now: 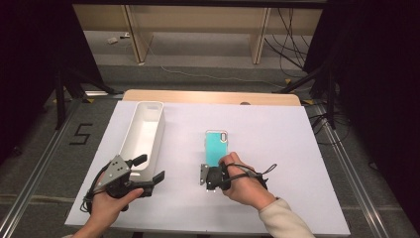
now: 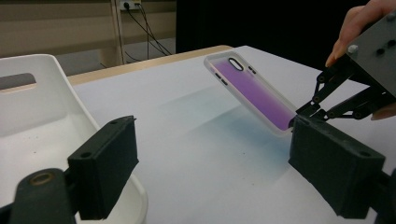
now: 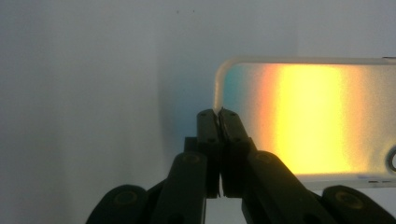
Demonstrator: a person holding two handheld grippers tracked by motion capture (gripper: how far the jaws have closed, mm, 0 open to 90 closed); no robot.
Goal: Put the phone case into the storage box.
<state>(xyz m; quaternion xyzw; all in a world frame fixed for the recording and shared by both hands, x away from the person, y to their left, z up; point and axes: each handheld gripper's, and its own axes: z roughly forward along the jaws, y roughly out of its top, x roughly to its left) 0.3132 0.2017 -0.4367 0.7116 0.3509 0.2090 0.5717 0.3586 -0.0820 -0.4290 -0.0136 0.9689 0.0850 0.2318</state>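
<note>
A phone case (image 1: 217, 145) with a clear rim and a shimmering back lies mid-table; it looks teal from above. My right gripper (image 1: 215, 172) is at its near end, shut on the rim. In the right gripper view the jaws (image 3: 218, 114) pinch the case's edge (image 3: 303, 121) close to a corner. In the left gripper view the case (image 2: 252, 88) is tilted, its gripped end lifted off the sheet by the right gripper (image 2: 299, 116). My left gripper (image 1: 150, 168) stands open by the near end of a white bin (image 1: 143, 131), with nothing between its fingers (image 2: 105, 163).
A white sheet (image 1: 277, 163) covers the wooden table (image 1: 208, 96). The long white bin (image 2: 42, 116) lies on the left side, running front to back. Dark stands and cables line the floor on both sides and behind.
</note>
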